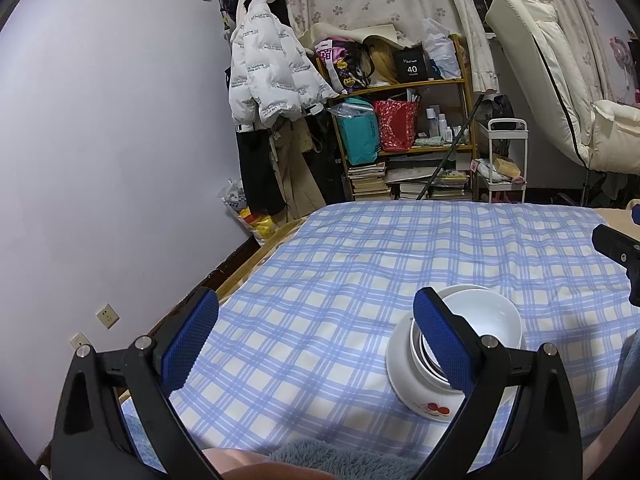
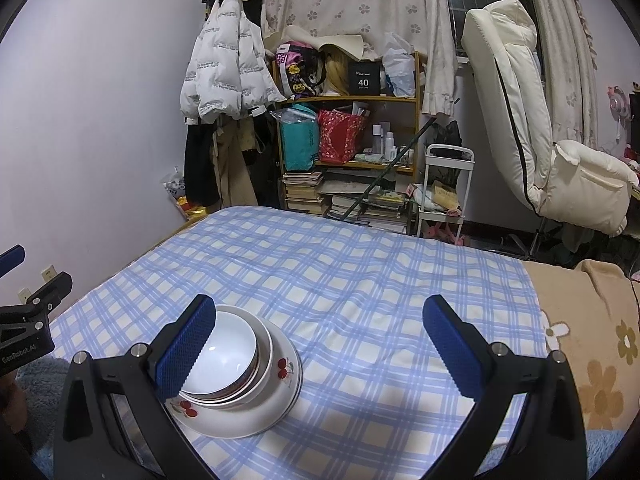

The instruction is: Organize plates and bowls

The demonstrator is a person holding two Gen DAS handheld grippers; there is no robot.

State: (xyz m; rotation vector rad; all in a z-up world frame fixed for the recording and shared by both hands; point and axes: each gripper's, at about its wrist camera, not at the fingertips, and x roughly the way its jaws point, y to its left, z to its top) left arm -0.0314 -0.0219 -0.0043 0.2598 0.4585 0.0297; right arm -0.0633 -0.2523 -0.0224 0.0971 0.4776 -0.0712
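A stack of white bowls (image 2: 228,354) sits nested on a white plate with cherry prints (image 2: 276,396) on the blue checked bed cover (image 2: 360,280). In the left wrist view the stack (image 1: 480,320) lies low right, partly behind my right finger pad (image 1: 440,340), with the plate (image 1: 416,396) under it. My left gripper (image 1: 316,320) is open and empty, to the left of the stack. My right gripper (image 2: 320,328) is open and empty, to the right of the stack, its left pad (image 2: 186,346) in front of the bowls.
A wall runs along the left side. A coat rack (image 2: 228,64), a cluttered shelf (image 2: 348,128), a white cart (image 2: 444,188) and a cream recliner (image 2: 532,128) stand beyond the bed's far edge. A tan flowered blanket (image 2: 592,344) lies at right.
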